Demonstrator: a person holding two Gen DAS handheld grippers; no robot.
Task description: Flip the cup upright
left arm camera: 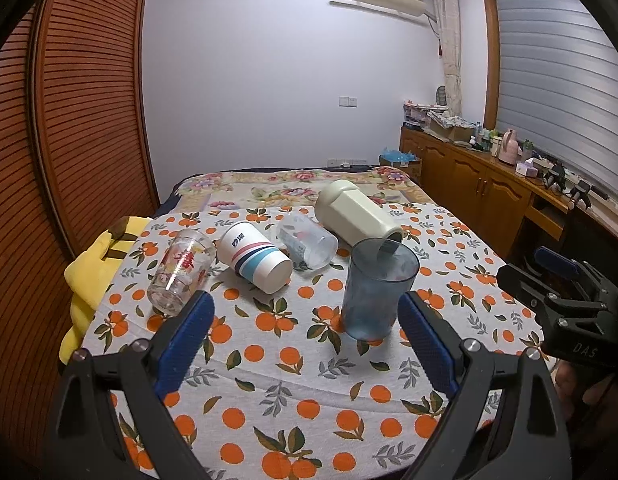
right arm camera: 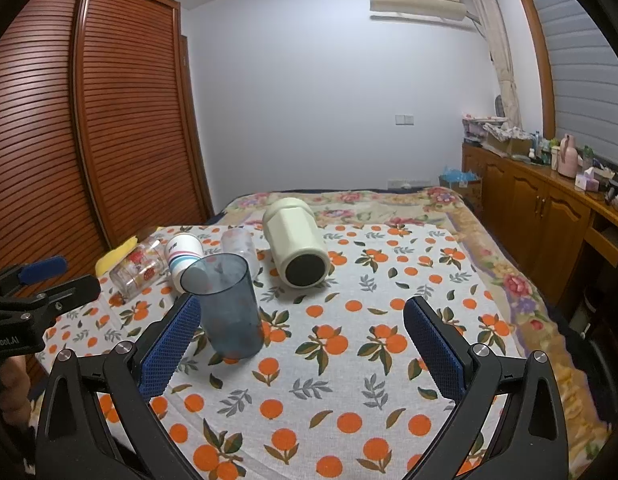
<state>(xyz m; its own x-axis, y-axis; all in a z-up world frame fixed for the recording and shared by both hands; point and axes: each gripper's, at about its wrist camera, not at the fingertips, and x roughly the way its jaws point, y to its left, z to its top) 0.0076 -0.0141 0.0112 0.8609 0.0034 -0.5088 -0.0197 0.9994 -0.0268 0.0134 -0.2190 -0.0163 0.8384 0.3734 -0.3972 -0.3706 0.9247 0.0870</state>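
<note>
A blue translucent cup stands upright on the orange-print cloth; it also shows in the right wrist view. Behind it lie several cups on their sides: a cream faceted cup, a clear plastic cup, a white striped paper cup and a glass with red print. My left gripper is open and empty, with the blue cup near its right finger. My right gripper is open and empty, with the blue cup beside its left finger.
A yellow plush lies at the cloth's left edge. A slatted wooden wardrobe stands left. A wooden sideboard with clutter runs along the right. A floral bedspread lies beyond the cloth.
</note>
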